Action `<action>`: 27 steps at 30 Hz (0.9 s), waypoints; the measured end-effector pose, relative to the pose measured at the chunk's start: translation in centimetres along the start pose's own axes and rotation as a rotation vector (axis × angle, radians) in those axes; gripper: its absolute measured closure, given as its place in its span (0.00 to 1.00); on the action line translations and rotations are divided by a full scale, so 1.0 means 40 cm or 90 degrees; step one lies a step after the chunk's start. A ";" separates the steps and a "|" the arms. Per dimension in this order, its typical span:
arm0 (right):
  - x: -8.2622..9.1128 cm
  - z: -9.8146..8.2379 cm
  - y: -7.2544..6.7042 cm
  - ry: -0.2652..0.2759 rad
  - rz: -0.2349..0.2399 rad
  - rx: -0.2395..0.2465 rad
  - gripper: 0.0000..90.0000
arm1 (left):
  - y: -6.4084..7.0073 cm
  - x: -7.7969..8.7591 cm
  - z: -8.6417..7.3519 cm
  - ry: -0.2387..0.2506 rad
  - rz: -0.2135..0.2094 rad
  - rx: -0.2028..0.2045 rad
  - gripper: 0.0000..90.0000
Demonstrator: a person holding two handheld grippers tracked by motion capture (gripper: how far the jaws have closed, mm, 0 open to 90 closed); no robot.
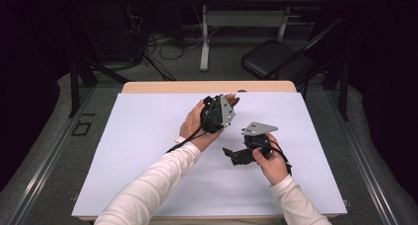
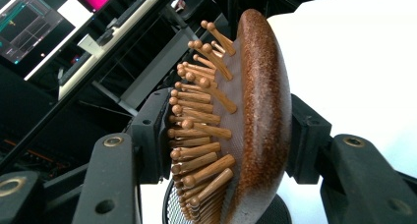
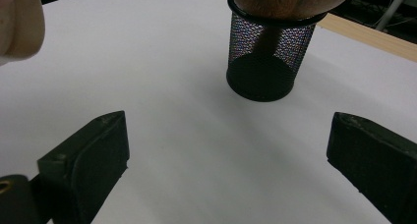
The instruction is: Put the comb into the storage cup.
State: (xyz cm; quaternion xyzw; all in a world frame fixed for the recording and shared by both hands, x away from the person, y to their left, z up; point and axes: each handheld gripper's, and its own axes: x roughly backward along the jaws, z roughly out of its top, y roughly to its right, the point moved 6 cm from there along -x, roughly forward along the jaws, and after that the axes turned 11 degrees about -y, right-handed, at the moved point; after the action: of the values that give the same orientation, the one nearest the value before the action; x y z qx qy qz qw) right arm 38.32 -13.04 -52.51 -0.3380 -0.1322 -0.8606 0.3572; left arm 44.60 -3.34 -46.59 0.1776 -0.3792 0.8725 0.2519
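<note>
A brown wooden hairbrush (image 2: 263, 101) with round-tipped wooden bristles (image 2: 196, 130) stands upright between the jaws of my left gripper (image 2: 228, 133), which is shut on its head. Its lower end dips into a black mesh cup (image 3: 268, 62), whose rim also shows under the brush (image 2: 169, 209). In the high view my left gripper (image 1: 217, 112) is over the far middle of the table, with a bit of brown brush (image 1: 232, 100) past it. My right gripper (image 3: 231, 135) is open, holds nothing and points at the cup from a short way off (image 1: 230, 156).
A white sheet (image 1: 148, 136) covers the wooden table (image 1: 148, 87). Beyond the far edge are a black folding chair (image 1: 276, 57), a desk leg (image 1: 204, 37) and cables on the floor. Part of a hand (image 3: 19, 22) shows at the upper left of the right gripper view.
</note>
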 end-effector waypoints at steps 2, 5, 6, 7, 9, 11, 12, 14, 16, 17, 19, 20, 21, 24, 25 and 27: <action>-0.001 0.000 0.000 0.000 0.000 0.000 0.02 | 0.000 0.000 0.000 0.000 0.002 -0.002 0.50; -0.001 0.000 0.000 0.001 0.000 0.000 0.02 | -0.001 0.000 0.000 0.000 0.002 -0.001 0.50; -0.001 0.000 0.000 0.000 0.000 0.000 0.02 | -0.001 0.000 0.000 -0.001 0.002 -0.001 0.50; -0.001 0.000 0.000 0.001 0.000 -0.001 0.02 | -0.001 0.000 -0.001 0.000 0.001 0.000 0.50; -0.001 0.000 0.001 0.000 0.000 0.000 0.02 | -0.001 0.000 -0.001 0.000 0.002 0.001 0.50; -0.001 0.000 0.001 0.000 0.000 0.000 0.02 | -0.001 0.000 -0.001 0.001 0.002 -0.001 0.49; 0.000 0.000 0.001 0.000 0.000 0.000 0.02 | -0.001 0.000 -0.002 0.001 0.003 -0.001 0.49; -0.001 0.000 0.001 0.000 0.000 0.000 0.02 | -0.002 0.001 -0.002 0.000 0.002 0.000 0.49; -0.001 0.000 0.000 0.000 0.000 0.000 0.02 | -0.002 0.001 -0.002 -0.001 0.003 0.003 0.49; 0.000 0.000 0.000 0.000 0.000 0.000 0.02 | -0.002 0.002 -0.002 -0.001 0.003 0.004 0.48; -0.001 0.000 0.000 0.000 0.000 0.000 0.02 | -0.003 0.002 -0.003 0.001 0.002 0.009 0.46; -0.001 0.000 0.000 -0.001 -0.001 0.000 0.02 | -0.004 0.002 -0.004 0.003 0.001 0.012 0.45; -0.001 0.000 0.000 0.000 0.000 0.000 0.02 | -0.005 0.001 -0.004 0.006 0.000 0.012 0.44; -0.002 -0.001 0.000 -0.001 0.000 0.000 0.02 | -0.008 0.001 -0.005 0.006 0.000 0.016 0.42; -0.002 -0.001 0.000 -0.001 0.000 0.000 0.02 | -0.009 0.001 -0.005 0.006 -0.002 0.016 0.41; -0.002 -0.001 0.000 -0.002 0.000 0.000 0.02 | -0.010 0.001 -0.005 0.007 -0.002 0.017 0.40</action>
State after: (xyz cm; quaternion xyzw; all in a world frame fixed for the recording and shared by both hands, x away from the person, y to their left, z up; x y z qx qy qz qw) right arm 38.34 -13.01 -52.59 -0.3396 -0.1330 -0.8599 0.3573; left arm 44.76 -2.94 -46.48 0.1770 -0.3658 0.8780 0.2531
